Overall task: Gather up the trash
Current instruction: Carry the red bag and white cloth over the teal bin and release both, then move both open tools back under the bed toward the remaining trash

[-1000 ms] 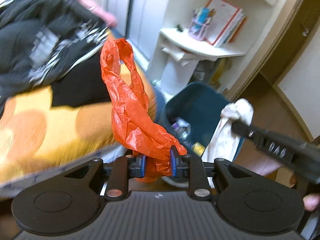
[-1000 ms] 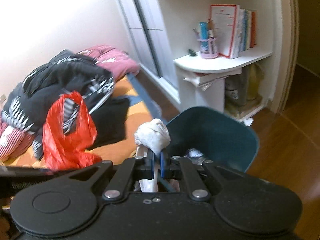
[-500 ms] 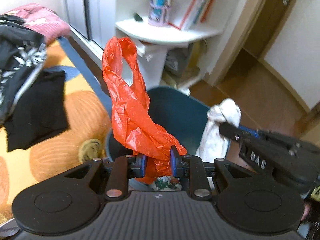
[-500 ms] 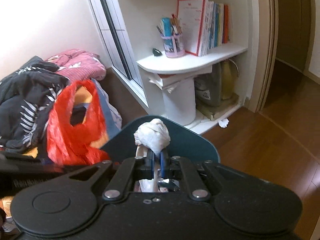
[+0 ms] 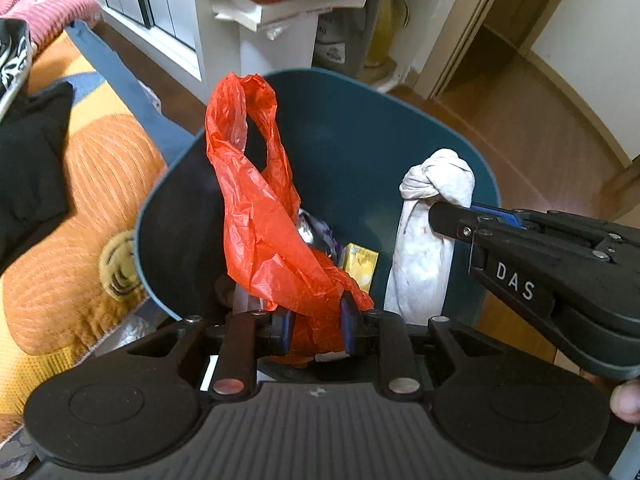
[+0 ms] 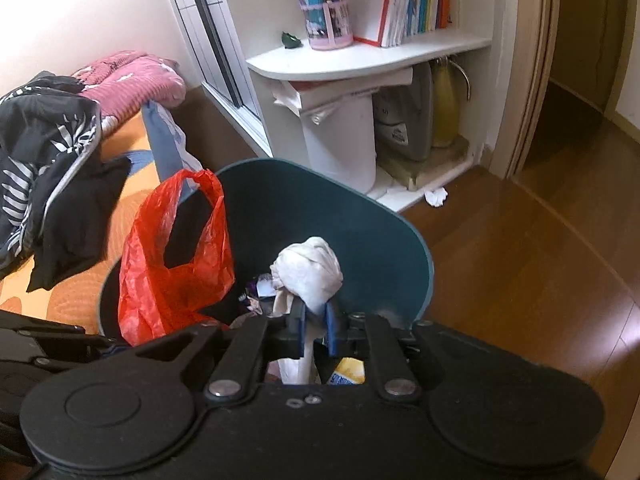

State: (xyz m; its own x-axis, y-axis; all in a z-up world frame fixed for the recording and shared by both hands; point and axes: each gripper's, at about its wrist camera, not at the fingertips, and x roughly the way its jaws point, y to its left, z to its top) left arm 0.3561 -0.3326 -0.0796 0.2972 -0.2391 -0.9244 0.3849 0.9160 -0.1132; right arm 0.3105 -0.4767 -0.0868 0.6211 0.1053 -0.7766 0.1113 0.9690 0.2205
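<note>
Left gripper (image 5: 316,330): you pinch the red bag (image 5: 264,216), above the bin (image 5: 352,128) for dropping.
Right gripper (image 6: 314,330): at 3 o'clock, jaws just opening, white wad (image 6: 308,270) between them, loosening over the bin.

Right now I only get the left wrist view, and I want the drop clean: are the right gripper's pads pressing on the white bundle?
Observer: No. In the right wrist view the right gripper has just been opening. Its pads stand apart, and the white bundle is between them.
Operator: Any trash outside the bin that I can't see?
Observer: Yes. A crumpled white scrap lies on the floor beside the shelf base.
</note>
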